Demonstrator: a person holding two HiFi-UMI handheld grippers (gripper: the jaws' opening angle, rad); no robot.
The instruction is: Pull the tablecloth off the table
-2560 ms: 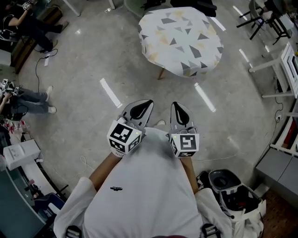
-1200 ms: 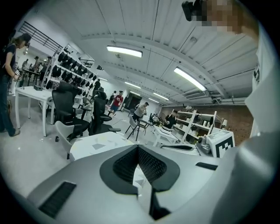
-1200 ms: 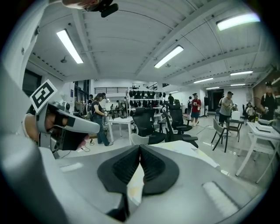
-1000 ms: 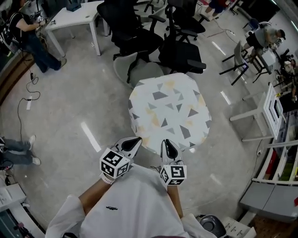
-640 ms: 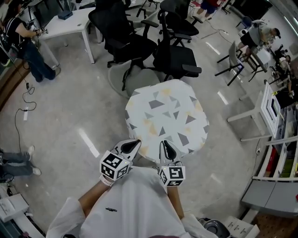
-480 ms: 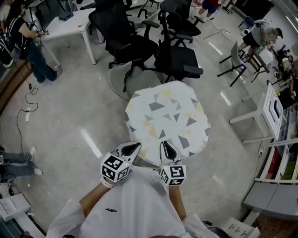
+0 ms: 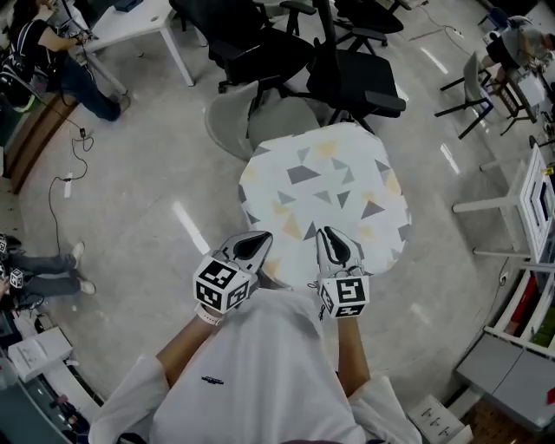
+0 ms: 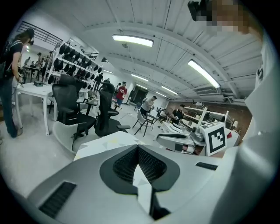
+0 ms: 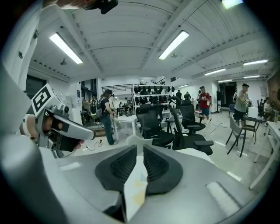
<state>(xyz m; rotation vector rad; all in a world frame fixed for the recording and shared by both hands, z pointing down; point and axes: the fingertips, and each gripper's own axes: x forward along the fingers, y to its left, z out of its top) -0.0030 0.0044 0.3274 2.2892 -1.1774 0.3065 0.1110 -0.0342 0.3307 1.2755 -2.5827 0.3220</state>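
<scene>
Head view: the tablecloth (image 7: 334, 195), white with grey and yellow triangles, lies spread over a small counter in the middle of the floor (image 7: 147, 173). It covers the top and hangs over the edges. The left gripper (image 7: 260, 236) and the right gripper (image 7: 328, 232) are held side by side at the cloth's 6 o'clock edge, both pointing toward 12 o'clock. Their tips lie over the cloth's near rim, the left at its 7 o'clock corner. Whether they touch the cloth cannot be told here. Two black office chairs (image 7: 355, 82) and a grey chair (image 7: 260, 121) stand just past the counter at 12 o'clock. A person (image 7: 52, 61) stands by a white desk (image 7: 139, 26) at 10 o'clock.

Left gripper view: the jaws are fully together, tips meeting, with nothing between them. The cloth's top shows ahead, beyond the tips. The right gripper shows at 3 o'clock.

Right gripper view: the jaws stand a narrow slit apart and have just been opening a little. Nothing is gripped; the cloth only shows through the slit, below. The black chairs stand ahead at 12 o'clock.
</scene>
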